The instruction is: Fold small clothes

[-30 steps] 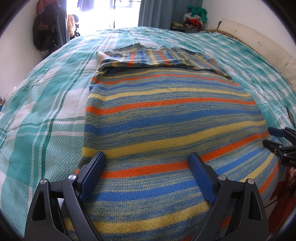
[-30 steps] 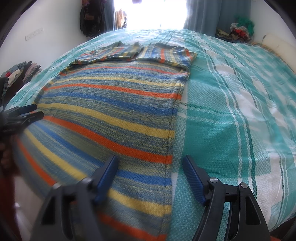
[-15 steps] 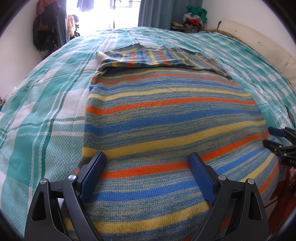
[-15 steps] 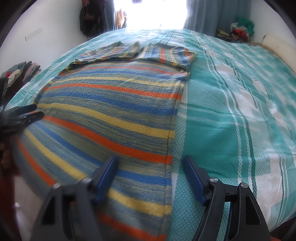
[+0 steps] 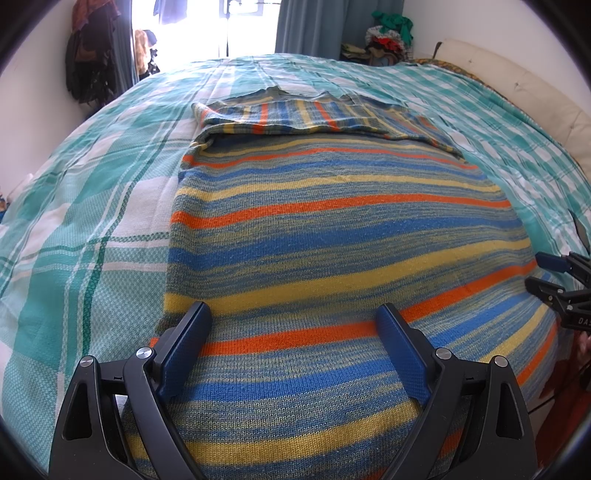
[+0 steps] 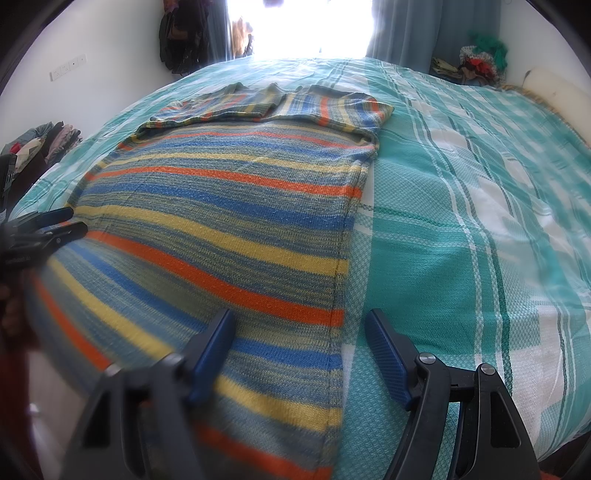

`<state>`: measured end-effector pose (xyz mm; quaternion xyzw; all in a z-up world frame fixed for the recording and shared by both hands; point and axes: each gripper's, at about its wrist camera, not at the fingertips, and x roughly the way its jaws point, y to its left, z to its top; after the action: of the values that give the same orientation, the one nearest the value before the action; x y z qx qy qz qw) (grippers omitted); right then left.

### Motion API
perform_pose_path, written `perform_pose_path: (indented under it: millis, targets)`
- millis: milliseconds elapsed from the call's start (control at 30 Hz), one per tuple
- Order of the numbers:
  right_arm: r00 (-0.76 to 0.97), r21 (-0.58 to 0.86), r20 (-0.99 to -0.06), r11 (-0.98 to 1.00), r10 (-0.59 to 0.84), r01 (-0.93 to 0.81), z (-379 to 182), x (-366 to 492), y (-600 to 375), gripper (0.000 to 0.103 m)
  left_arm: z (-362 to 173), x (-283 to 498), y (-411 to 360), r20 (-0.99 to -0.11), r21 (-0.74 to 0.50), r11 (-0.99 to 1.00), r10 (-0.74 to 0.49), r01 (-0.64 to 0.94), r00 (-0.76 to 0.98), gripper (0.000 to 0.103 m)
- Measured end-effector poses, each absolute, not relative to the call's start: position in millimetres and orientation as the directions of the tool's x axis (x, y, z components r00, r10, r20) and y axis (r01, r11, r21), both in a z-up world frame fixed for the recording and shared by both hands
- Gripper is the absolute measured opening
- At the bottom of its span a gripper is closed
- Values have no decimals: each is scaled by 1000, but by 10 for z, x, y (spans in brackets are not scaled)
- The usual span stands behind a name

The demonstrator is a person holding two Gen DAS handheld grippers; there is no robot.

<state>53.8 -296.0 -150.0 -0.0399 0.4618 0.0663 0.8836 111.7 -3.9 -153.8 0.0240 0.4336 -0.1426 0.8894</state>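
A knit sweater [image 5: 332, 229] striped blue, yellow and orange lies flat on the bed, its sleeves folded across the far end [image 5: 317, 118]. It also shows in the right wrist view [image 6: 229, 229]. My left gripper [image 5: 291, 314] is open and empty, just above the sweater's near hem by its left corner. My right gripper [image 6: 299, 321] is open and empty, straddling the sweater's right side edge near the hem. Each gripper shows at the edge of the other's view: the right one [image 5: 554, 273] and the left one [image 6: 55, 225].
The bed has a teal and white plaid cover [image 5: 92, 229], [image 6: 461, 221]. A cream headboard [image 5: 517, 85] runs along the right. Piles of clothes [image 5: 388, 37] sit in the far corner, clothes hang on the far wall [image 5: 88, 62], and a window [image 6: 295, 26] is behind.
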Motion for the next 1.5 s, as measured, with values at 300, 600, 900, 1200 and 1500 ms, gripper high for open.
perform_pose_path:
  millis: [300,600,900,1200,1500]
  targets:
    - [565,-10,-821,988,80,-154,-1501,539,-2960,73,-1540,1117,-41,-778,-81,958,-233,274,583,92]
    - [565,-10,-821,988,80,-154,-1501,539,-2959,73,-1541,1118,-41,-778,-80,958,-232,274,584,92]
    - [565,-9,-821,988,81,-154,-1499,537,-2957,74,-1519,1129,-43,-790,-80,960,-225,268,571,92]
    - [575,-23,-816,990,60,-136,-1514,558,-2996,81,-1487,1145,-45,-816,-62,965,-196,256,543,94]
    - [593,9,-802,993,79,-120,-1380,499,-3045,82,-1252,977,58,-815,-100,969,-210,226,540,94]
